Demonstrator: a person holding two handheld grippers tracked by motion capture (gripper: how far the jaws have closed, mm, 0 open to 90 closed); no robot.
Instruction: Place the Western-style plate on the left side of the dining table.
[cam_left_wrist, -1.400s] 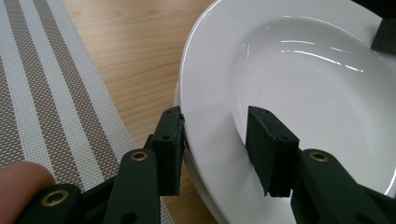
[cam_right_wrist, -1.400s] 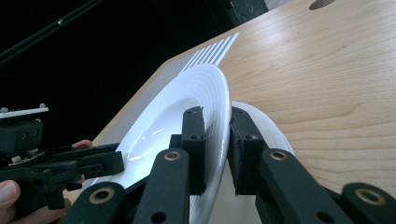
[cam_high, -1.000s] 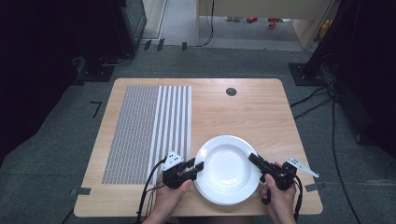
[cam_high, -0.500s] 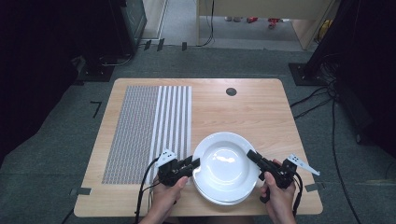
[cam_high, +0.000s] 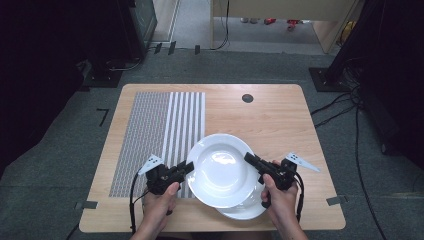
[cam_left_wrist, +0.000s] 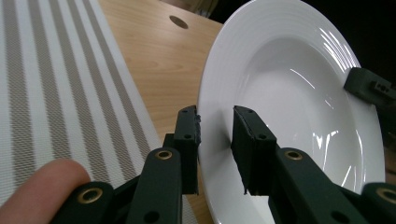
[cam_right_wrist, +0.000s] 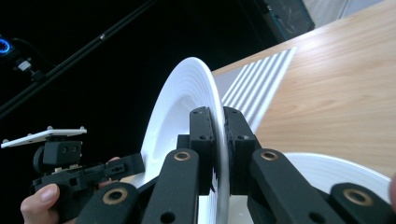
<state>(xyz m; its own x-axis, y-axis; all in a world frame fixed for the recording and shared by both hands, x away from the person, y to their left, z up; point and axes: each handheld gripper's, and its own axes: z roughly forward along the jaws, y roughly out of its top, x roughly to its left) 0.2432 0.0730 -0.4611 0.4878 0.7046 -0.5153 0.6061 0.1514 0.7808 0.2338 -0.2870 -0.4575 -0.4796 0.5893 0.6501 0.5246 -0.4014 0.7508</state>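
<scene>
A white deep plate hangs over the table's front, held between both grippers. My left gripper is shut on its left rim; its jaws have just been closing, and the rim sits pinched between the pads. On the opposite rim my right gripper is shut, its pads clamping the thin edge. In the right gripper view the plate stands tilted on edge. A second white plate lies on the table under it, partly covered.
A grey and white striped placemat covers the left part of the wooden table. A dark round hole sits near the far edge. Dark stands and cables surround the table on the floor.
Both hands have lifted the upper plate and carried it left and away from the person, uncovering part of the lower plate. The left jaws have closed tighter on the rim.
</scene>
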